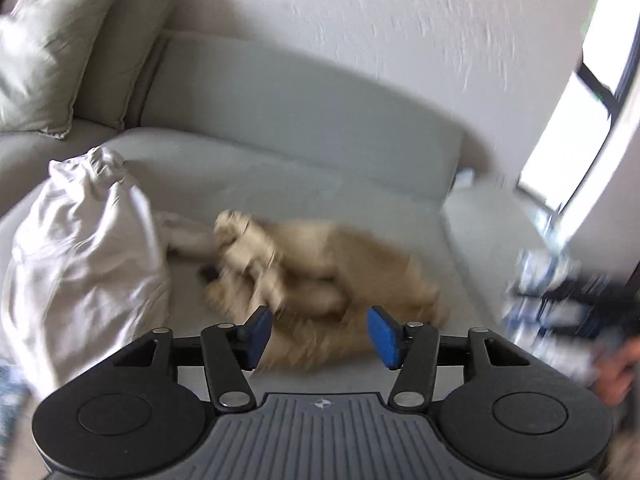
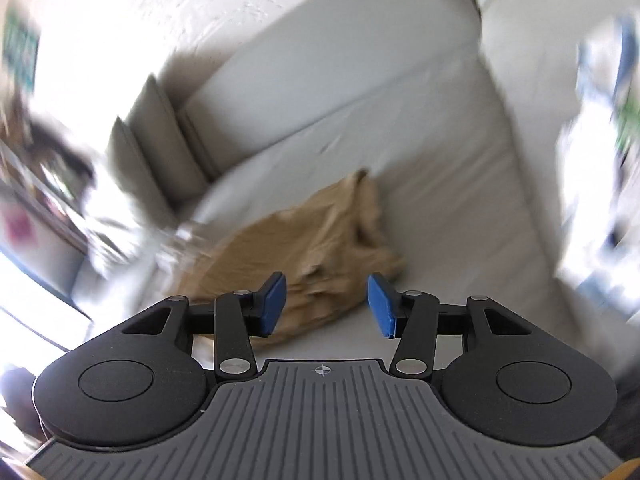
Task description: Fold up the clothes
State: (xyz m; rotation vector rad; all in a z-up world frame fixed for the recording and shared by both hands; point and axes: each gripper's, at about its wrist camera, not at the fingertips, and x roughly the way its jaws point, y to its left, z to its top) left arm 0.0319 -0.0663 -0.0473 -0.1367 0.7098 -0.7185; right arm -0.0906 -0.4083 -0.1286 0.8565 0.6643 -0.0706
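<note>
A tan garment lies crumpled on the pale sofa seat, blurred by motion. My left gripper hovers just in front of it, jaws apart, nothing between the blue pads. In the right wrist view the same tan garment lies in a heap on the sofa seat. My right gripper is above its near edge, jaws apart and empty. A white garment is piled at the left of the seat.
Two grey-green cushions lean at the sofa's back left corner, also cushions in the right view. The sofa backrest runs behind the clothes. A hand shows at the right edge. A window is at right.
</note>
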